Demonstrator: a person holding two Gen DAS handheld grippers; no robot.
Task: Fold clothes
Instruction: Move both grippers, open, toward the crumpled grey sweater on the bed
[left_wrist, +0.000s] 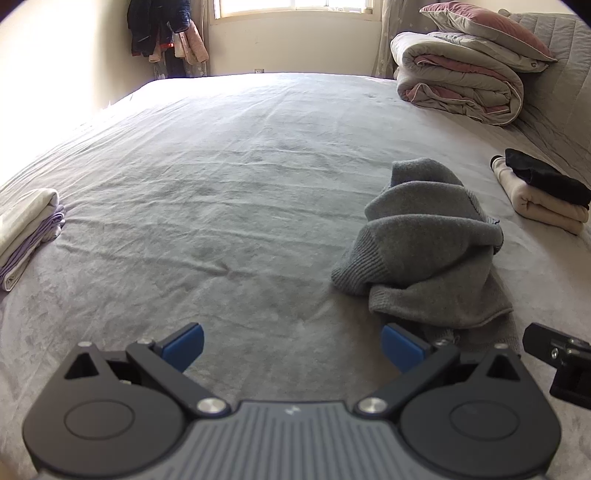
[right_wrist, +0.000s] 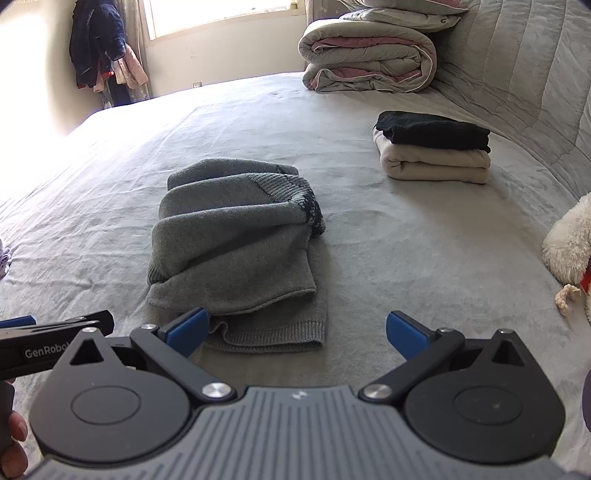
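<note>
Nearby, one crumpled grey sweater (right_wrist: 236, 251), two hand-held grippers agape, two folded stacks.

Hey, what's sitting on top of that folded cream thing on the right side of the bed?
A folded black garment lies on top of the folded cream garment, covering most of its upper face. Whatever lies between them, or under the cream one on the bed, is hidden.
</note>
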